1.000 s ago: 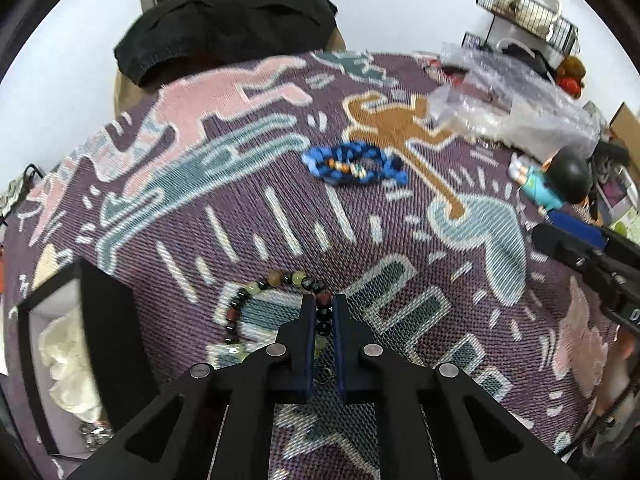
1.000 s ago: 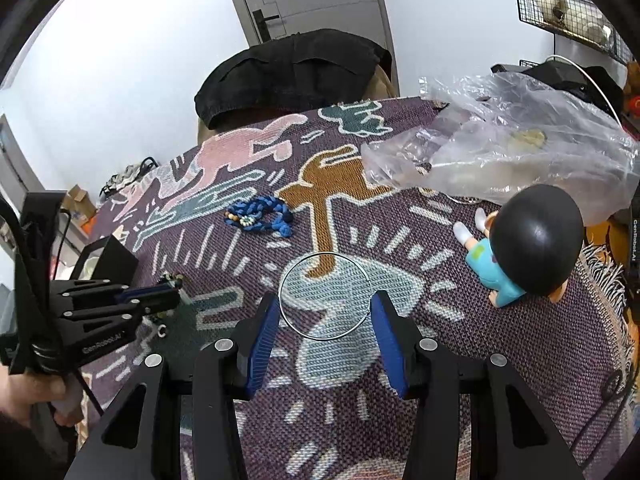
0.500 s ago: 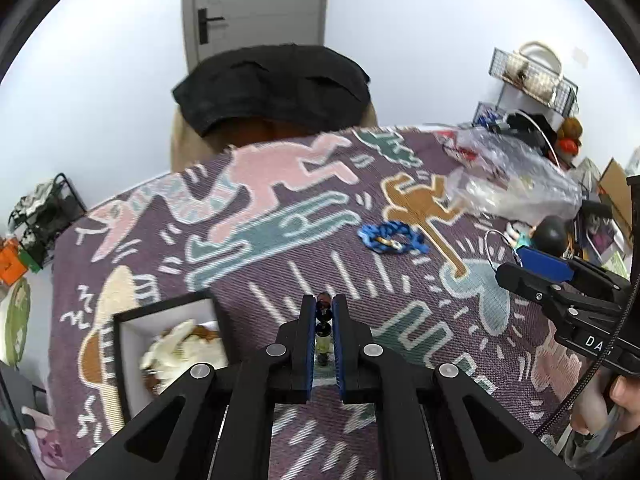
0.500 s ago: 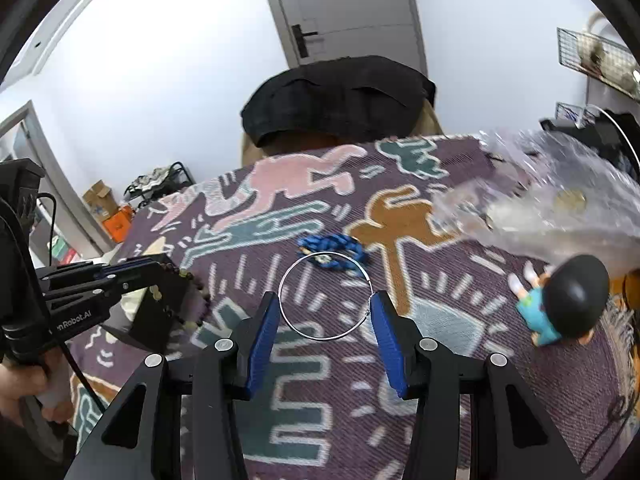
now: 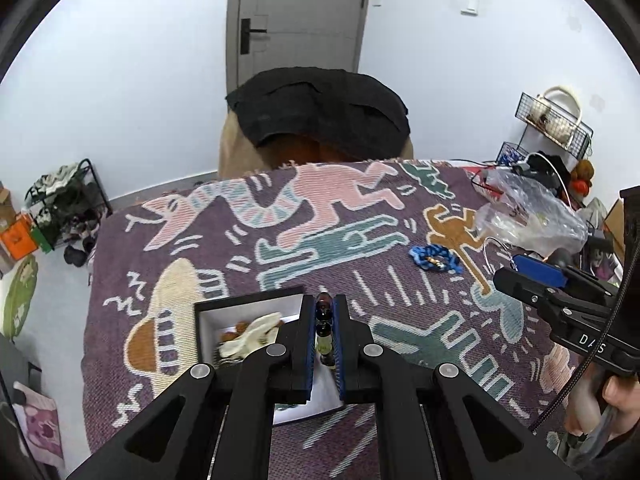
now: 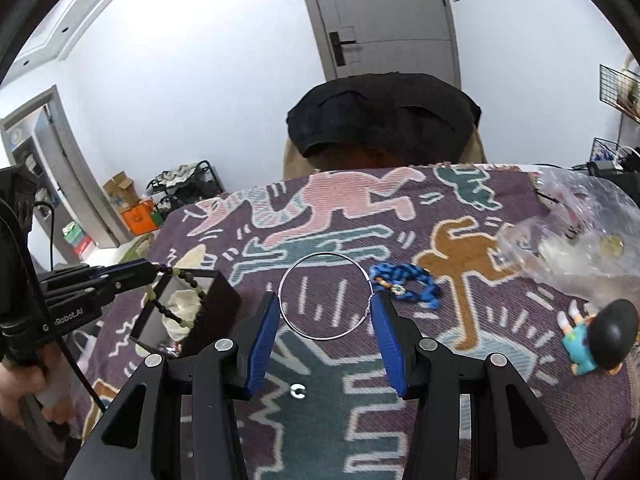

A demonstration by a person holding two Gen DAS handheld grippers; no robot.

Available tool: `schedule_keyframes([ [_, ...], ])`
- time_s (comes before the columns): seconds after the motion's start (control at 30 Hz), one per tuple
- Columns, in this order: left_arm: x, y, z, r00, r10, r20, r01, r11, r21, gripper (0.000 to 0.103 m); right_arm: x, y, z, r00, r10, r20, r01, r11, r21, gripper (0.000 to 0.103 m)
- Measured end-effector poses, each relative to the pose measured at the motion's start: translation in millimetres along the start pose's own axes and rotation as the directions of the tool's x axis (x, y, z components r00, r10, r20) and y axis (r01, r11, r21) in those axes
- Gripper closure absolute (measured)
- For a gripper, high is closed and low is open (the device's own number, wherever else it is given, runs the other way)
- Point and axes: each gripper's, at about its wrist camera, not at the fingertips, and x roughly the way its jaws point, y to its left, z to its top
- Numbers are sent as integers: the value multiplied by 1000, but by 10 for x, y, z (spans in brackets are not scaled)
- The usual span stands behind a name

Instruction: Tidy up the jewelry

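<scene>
The left claw point(image 5: 324, 320) is clamped on a bead bracelet point(image 6: 176, 296), whose loop dangles over the open black box point(image 6: 208, 300) at the left of the surface. The right claw point(image 6: 326, 320) holds a thin wire hoop point(image 6: 324, 296) braced between its spread fingers, raised above the surface.

If the beads are let go too far to one side, the loop could catch the box wall and slide out onto the patterned cloth point(image 5: 280, 216). The hoop sits only at its edges, so a small loosening or knock could let it spring free.

A blue braided bracelet point(image 5: 434, 258) lies loose on the cloth, near a crumpled plastic bag point(image 5: 532, 216) and a small figurine point(image 6: 600, 336). Beyond the surface stand a chair draped in black cloth point(image 5: 320, 108) and a grey door point(image 5: 296, 20).
</scene>
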Motion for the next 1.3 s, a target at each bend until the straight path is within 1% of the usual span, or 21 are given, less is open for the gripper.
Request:
schedule_keyframes([
  [0.17,-50,203,-40,1000,0,15,0,999,-33,95,87,196,28,1000,11,-7,-12,1000,-25,55],
  [0.27,-24,282,-71,1000,-12,10,12,1000,-24,95,135,296,34,1000,14,-16,-15,999,-39,55],
  [0.33,39,329,-97,998,-56,-24,55,998,-33,94,185,373,39,1000,19,-25,-20,999,-50,55],
  [0.4,99,378,-126,996,-61,-58,59,997,-47,91,223,452,46,999,24,-31,-26,998,-64,55],
  [0.43,106,402,-142,996,-57,-62,54,997,-54,82,234,502,52,999,28,-33,-30,997,-73,55],
  [0.47,99,441,-160,997,-55,-58,51,996,-67,63,242,550,61,999,32,-33,-35,996,-82,55],
  [0.5,79,471,-176,997,-54,-48,51,996,-79,50,243,592,69,999,36,-32,-39,995,-89,55],
  [0.53,40,519,-189,998,-51,-26,48,994,-94,31,247,638,78,999,40,-32,-43,994,-98,55],
  [0.57,-19,568,-203,999,-45,5,45,993,-106,25,250,676,87,998,45,-32,-48,993,-105,55],
  [0.63,-104,660,-215,999,-36,35,40,992,-122,25,270,752,107,998,58,-36,-62,992,-114,55],
  [0.93,-287,1079,-330,998,35,45,-25,979,-203,24,422,1152,155,989,130,-68,-139,977,-162,55],
  [1.03,-352,1183,-368,998,48,49,-36,973,-227,24,473,1294,170,984,155,-84,-168,970,-177,55],
  [1.13,-426,1264,-373,996,66,59,-49,968,-247,24,507,1411,208,974,197,-110,-214,959,-183,55],
  [1.23,-480,1312,-362,995,78,66,-58,963,-263,24,509,1477,234,971,202,-125,-223,957,-186,55],
  [1.27,-487,1316,-357,995,79,68,-58,963,-264,24,509,1471,244,969,210,-127,-231,956,-179,53],
  [1.3,-496,1311,-352,994,80,70,-59,963,-264,24,514,1449,255,966,222,-129,-242,956,-164,46],
])
